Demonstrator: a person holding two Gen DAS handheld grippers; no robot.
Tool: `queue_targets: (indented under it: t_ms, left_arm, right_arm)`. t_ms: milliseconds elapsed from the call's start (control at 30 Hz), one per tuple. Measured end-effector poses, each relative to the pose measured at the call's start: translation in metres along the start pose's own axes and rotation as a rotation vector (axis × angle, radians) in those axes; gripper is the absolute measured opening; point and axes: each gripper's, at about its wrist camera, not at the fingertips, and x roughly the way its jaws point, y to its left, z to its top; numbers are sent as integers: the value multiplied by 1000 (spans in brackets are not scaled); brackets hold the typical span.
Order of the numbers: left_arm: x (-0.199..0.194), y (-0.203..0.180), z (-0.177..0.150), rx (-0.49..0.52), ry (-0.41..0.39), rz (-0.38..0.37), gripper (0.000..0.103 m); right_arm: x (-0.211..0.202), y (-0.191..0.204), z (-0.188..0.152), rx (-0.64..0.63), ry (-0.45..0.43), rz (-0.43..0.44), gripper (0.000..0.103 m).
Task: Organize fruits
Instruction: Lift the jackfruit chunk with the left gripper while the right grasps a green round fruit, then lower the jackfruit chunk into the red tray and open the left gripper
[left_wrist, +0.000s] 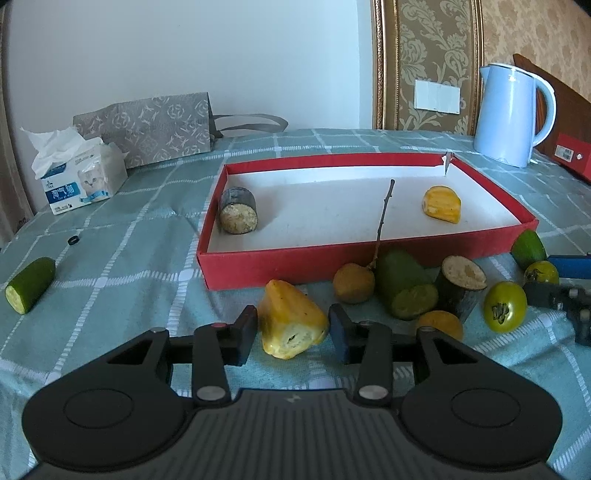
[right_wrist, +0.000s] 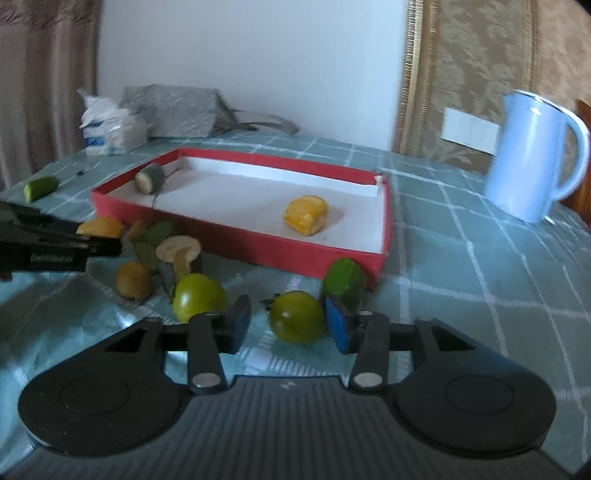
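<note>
A yellow fruit piece (left_wrist: 291, 328) lies on the checked cloth in front of the red box (left_wrist: 258, 269), and my left gripper (left_wrist: 292, 321) is shut on it, a pad against each side. My right gripper (right_wrist: 287, 314) is open around a green tomato (right_wrist: 297, 321); the right pad touches it and the left pad stands clear. A second green tomato (right_wrist: 199, 297) sits just to the left. The box holds a dark-skinned round piece (left_wrist: 238, 216) and a yellow piece (left_wrist: 441, 205). Before the box lie a brown fruit with a stem (left_wrist: 354, 282), green pieces (left_wrist: 406, 291) and a dark piece (left_wrist: 461, 284).
A cucumber end (left_wrist: 29, 284) lies far left on the cloth. At the back left stand a tissue pack (left_wrist: 81, 177) and a grey bag (left_wrist: 147, 125). A pale blue kettle (left_wrist: 513, 114) stands at the back right, beside a red case (left_wrist: 572, 155).
</note>
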Motion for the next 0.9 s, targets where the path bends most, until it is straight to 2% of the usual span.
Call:
queue_targets:
  t_ms: [133, 233, 300, 367, 400, 600, 667, 767, 900]
  left_arm:
    - [-1, -2, 0, 11, -7, 11, 39]
    - [-2, -4, 0, 26, -13, 17, 39]
    - [-2, -3, -1, 23, -13, 15, 39]
    - [-2, -2, 0, 10, -10, 7, 39]
    - [-2, -1, 0, 4, -10, 3, 39]
    - [-2, 0, -1, 8, -12, 8, 38]
    - [-3, 1, -1, -1, -17, 7, 38]
    - [-9, 3, 0, -17, -54, 27, 38]
    - [-9, 4, 0, -25, -44, 47, 38]
  right_arm:
    - [2, 10, -7, -59, 6, -33, 58]
    - [1, 1, -4, 3, -7, 1, 59]
    - [1, -3, -3, 29, -10, 2, 54]
    - [3, -5, -2, 47, -9, -16, 39]
    - [4, -4, -2, 45, -7, -23, 36]
    - [9, 15, -4, -74, 9, -113, 36]
    - [7, 9, -3, -28, 0, -101, 33]
    - [5, -7, -3, 109, -6, -11, 33]
    - [4, -13, -6, 150, -19, 12, 33]
